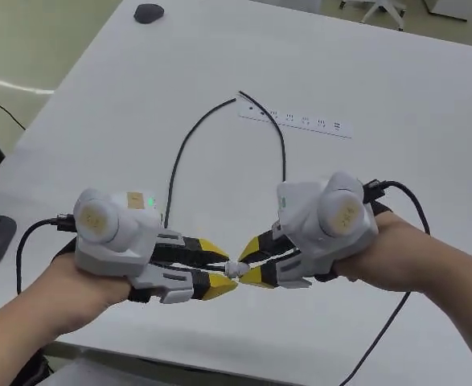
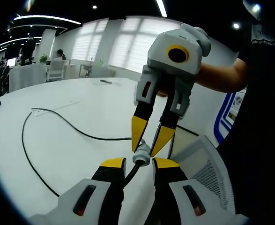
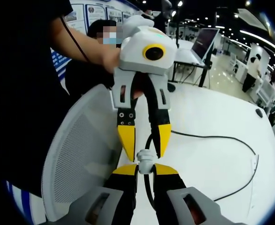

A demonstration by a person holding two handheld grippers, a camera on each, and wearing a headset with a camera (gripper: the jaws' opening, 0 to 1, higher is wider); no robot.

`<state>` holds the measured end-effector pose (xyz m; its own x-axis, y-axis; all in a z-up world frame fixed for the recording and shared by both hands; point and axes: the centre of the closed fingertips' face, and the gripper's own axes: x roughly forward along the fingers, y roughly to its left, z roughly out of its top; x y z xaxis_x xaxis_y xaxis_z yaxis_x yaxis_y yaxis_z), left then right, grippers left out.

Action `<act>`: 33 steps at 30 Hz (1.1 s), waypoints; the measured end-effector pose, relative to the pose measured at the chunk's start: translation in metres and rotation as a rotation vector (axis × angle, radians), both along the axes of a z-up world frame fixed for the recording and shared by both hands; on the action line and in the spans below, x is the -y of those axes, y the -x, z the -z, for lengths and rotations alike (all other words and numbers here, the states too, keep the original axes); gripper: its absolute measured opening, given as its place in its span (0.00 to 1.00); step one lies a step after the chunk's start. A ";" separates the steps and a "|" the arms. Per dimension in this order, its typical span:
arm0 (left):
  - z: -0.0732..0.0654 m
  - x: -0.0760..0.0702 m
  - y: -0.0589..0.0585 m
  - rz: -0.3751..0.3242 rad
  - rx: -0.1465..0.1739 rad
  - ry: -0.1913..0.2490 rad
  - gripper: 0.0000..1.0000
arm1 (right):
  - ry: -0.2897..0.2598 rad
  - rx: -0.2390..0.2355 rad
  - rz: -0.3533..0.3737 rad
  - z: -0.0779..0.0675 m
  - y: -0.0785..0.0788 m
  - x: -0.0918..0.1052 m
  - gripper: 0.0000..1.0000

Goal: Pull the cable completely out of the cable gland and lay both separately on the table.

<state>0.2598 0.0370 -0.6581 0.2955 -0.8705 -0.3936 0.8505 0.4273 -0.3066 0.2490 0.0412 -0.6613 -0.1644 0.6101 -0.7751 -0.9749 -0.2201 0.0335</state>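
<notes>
Over the near edge of the table [image 1: 364, 88], the left gripper [image 1: 224, 270] and right gripper [image 1: 248, 263] met tip to tip, both jaw pairs narrowed onto the white cable gland [image 1: 236, 269]. The black cable [image 1: 174, 170] looped away far behind. Probably best: one steadied the gland while the other drew the cable straight along its axis.

Smooth matt white top on table [image 1: 219, 72]. Black cable [image 1: 179, 157] w/ smooth rubbery-looking sheath, slight sheen. Pale semi-gloss plastic on cable gland [image 1: 236, 269]. Satin white plastic shells, matt yellow tips on left gripper [image 1: 227, 269] & right gripper [image 1: 246, 267]. Perforated white mesh on chair back [image 3: 81, 154].
</notes>
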 end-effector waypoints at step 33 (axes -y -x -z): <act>0.001 0.005 0.006 0.047 0.031 -0.020 0.15 | -0.041 0.059 -0.034 0.001 0.002 0.003 0.08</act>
<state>0.2539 0.0318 -0.6592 0.2670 -0.8757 -0.4024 0.8788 0.3926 -0.2711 0.2472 0.0383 -0.6625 -0.1404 0.6362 -0.7586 -0.9668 -0.2534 -0.0336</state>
